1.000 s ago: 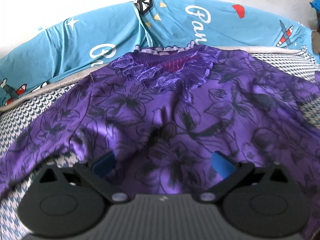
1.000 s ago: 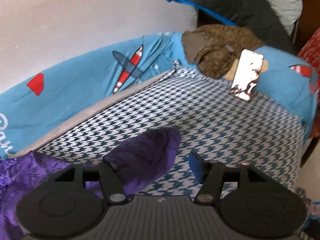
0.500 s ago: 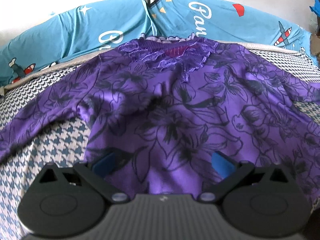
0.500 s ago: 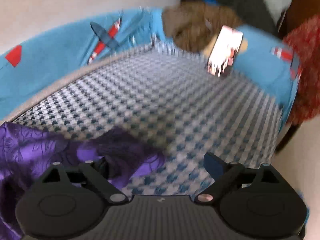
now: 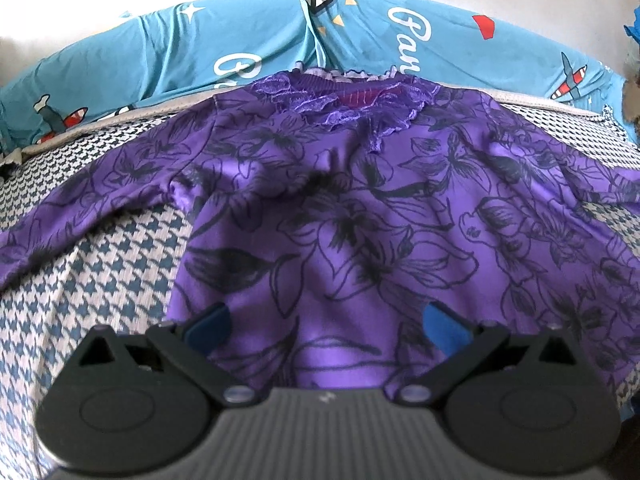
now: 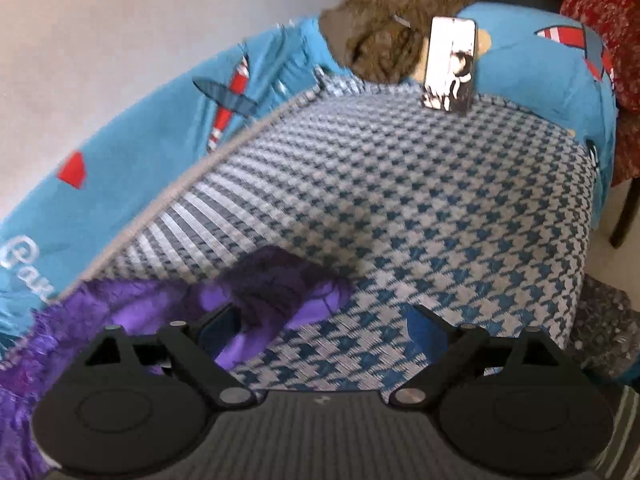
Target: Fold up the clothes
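A purple blouse (image 5: 360,208) with black flower outlines and a lace collar lies spread on the houndstooth bed cover (image 5: 100,280), collar toward the far side. My left gripper (image 5: 326,326) hovers open over the blouse's lower middle, nothing pinched between its blue pads. In the right wrist view one sleeve end of the blouse (image 6: 280,288) lies on the cover (image 6: 440,208). My right gripper (image 6: 320,326) stands open just above it; the sleeve tip lies by the left finger (image 6: 218,326), with no pad pressing on it.
A blue printed sheet (image 5: 280,44) runs along the far edge against a pale wall. A brown fuzzy garment (image 6: 392,28) and a phone (image 6: 450,64) propped upright sit at the far end. Red patterned fabric (image 6: 600,32) hangs at right, past the bed edge.
The right gripper's jaws widened and let the sleeve end drop onto the cover. The left gripper drew back toward the blouse's hem, so more of the left sleeve shows.
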A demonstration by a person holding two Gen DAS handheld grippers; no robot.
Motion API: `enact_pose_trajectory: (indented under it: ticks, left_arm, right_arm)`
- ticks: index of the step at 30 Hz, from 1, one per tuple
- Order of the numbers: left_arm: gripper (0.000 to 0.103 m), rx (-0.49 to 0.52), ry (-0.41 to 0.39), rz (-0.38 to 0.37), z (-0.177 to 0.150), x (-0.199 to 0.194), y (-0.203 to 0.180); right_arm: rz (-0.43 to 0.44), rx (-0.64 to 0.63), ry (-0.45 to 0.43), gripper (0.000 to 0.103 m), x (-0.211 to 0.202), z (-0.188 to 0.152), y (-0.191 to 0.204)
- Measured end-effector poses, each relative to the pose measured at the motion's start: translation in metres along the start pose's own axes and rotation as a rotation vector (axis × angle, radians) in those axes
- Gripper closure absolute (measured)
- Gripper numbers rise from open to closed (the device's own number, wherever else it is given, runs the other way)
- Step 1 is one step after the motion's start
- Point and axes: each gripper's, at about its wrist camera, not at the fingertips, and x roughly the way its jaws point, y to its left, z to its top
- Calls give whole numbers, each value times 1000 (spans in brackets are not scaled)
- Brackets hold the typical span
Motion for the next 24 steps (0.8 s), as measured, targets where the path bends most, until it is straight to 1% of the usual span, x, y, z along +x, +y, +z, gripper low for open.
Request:
enact_pose_trajectory:
  ticks: [2,5,8,10,12,16,21,24]
  left_arm:
    - [0,3,-3,10,-4,-1,-2]
    - [0,6,-5,14,-6,-1,-4]
    - [0,10,-9,18,-7,-1,-5]
    - [0,8,-8,18,-6,0,-5]
    - [0,6,-6,18,-6,1,-5]
    - [0,-1,-3,13,-6,1,-4]
    - [0,-13,1,5,-5,2,-1]
    - [0,-21,3,1,-5,3,0]
  right_arm:
    - [42,-56,-26,11,-9,-3,10]
    - [115,-186,-27,14,-15,-14,30]
    - [164,-319,-28,22,-17,-29,54]
    - [218,-380,-17,36,-15,-38,68]
    - [274,-422,11,44,-11,-46,81]
    - [377,-421,82,47,-1,-55,99]
    - [473,-387,133,47,11,-61,117]
    - [493,-360,154,47,19,-61,130]
